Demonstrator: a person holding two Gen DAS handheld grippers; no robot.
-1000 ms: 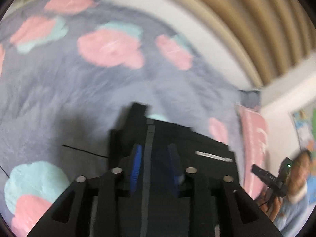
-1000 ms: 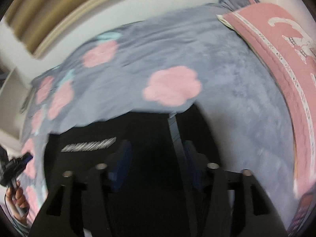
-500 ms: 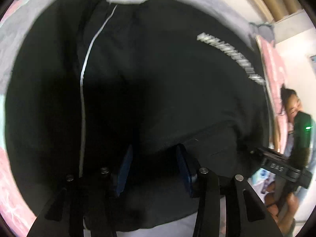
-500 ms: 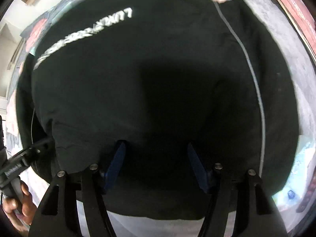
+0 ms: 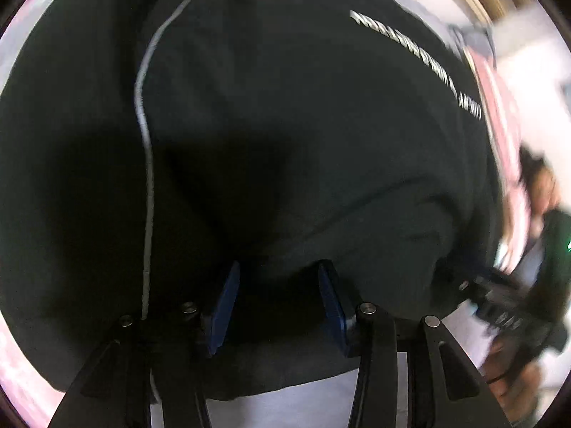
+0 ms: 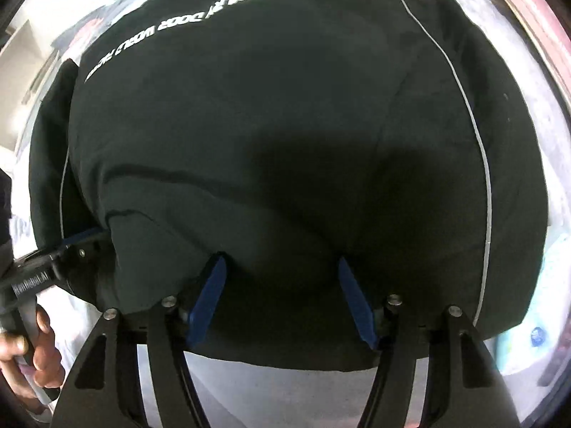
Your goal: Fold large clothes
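Note:
A large black garment [image 5: 285, 125] with white lettering and a thin grey stripe lies spread over the bed and fills both views; it also shows in the right wrist view [image 6: 267, 125]. My left gripper [image 5: 278, 271] is open, its blue pads apart over the near folded edge of the garment. My right gripper [image 6: 282, 264] is open too, its blue pads wide apart at the near hem. Neither is clamped on the cloth. The left gripper's body [image 6: 46, 274] shows at the left of the right wrist view, held by a hand.
A grey blanket with pink flowers [image 6: 549, 114] lies under the garment. A pink pillow [image 5: 499, 100] lies at the right of the left wrist view. A person [image 5: 539, 185] is at the right edge. A pale bed surface [image 6: 278, 392] shows below the hem.
One second ago both grippers held the garment up over the blanket. The garment has since come down flat on the bed, and both grippers stand open at its near edge.

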